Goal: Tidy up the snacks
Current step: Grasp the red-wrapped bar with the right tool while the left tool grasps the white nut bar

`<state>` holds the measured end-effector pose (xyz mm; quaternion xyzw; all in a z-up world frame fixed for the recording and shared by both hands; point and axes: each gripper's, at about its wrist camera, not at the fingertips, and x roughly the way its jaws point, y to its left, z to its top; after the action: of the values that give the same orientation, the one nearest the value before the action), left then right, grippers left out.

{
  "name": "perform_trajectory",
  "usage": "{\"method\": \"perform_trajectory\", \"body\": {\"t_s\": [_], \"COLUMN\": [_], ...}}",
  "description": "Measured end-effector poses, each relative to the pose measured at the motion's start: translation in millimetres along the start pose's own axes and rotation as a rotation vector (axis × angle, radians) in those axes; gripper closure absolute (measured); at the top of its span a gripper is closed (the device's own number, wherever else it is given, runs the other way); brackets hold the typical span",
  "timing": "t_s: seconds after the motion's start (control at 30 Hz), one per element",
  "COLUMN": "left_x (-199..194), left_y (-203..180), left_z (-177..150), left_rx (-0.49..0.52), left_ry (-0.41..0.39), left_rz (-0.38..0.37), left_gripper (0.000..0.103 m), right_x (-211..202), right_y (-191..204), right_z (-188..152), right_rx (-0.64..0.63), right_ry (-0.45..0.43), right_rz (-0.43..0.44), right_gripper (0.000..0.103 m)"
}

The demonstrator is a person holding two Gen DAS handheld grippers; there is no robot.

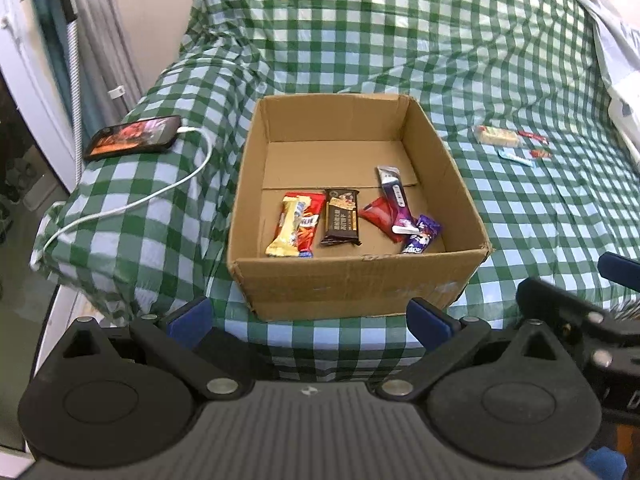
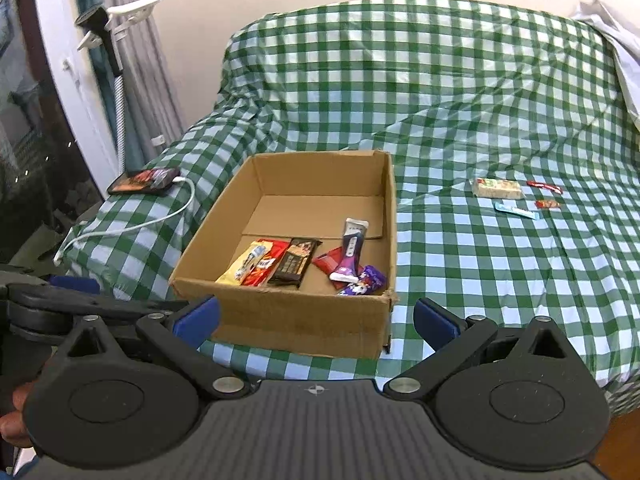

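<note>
Snacks [image 1: 340, 216], glossy crinkled wrappers, in corrugated cardboard box [image 1: 360, 288]; checked cloth [image 1: 400, 40].

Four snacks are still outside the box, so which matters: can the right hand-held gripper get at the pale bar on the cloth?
Probably yes. The right hand-held gripper is open and empty, the pale bar lies alone on the checked cloth, right of the box, with nothing between.

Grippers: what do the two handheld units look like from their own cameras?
Both match: the left gripper and right gripper have black linkage arms with silver pivot pins, round black housings, a ribbed grey centre plate bearing a small crosshair mark, and blue finger pads.
</note>
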<state>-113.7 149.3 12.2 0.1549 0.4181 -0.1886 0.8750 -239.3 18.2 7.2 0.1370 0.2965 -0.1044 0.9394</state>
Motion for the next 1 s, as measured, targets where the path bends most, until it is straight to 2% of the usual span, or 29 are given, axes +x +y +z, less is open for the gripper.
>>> {"method": "perform_trajectory", "body": {"t_s": [0.13, 0.3, 0.57, 0.7, 0.83, 0.93, 1.0], "left_x": [12.8, 29.2, 79.2, 131.0, 198.9, 252.6, 287.8], "left_y": [-18.1, -56.4, -144.5, -203.8, -261.9, -302.9, -326.2], "left_z": [23.5, 70.2, 159.8, 207.3, 241.7, 258.0, 267.5], "left_rx": [0.035, 0.115, 0.254, 0.364, 0.499, 0.619, 0.664], "left_ry": [0.009, -0.006, -0.047, -0.063, -0.036, -0.049, -0.046], "left_rz": [-0.015, -0.058, -0.18, -0.254, -0.317, -0.312, -0.316], "left_gripper": [0.0, 0.0, 0.0, 0.0, 0.0, 0.0, 0.0], "right_x": [11.9, 29.0, 50.6, 72.8, 117.2, 160.1, 189.8], "right_y": [-24.4, -59.7, -173.7, -238.2, -298.4, -343.5, -373.1], "right_z": [2.7, 8.0, 36.6, 58.1, 76.7, 84.5, 87.2], "right_rx": [0.058, 0.109, 0.213, 0.234, 0.218, 0.199, 0.192], "right_ry": [-0.005, -0.011, -0.067, -0.093, -0.101, -0.082, -0.065], "right_rz": [-0.037, -0.106, -0.287, -0.363, -0.434, -0.455, -0.452], "right_gripper": [0.001, 0.001, 0.001, 0.001, 0.001, 0.001, 0.001]}}
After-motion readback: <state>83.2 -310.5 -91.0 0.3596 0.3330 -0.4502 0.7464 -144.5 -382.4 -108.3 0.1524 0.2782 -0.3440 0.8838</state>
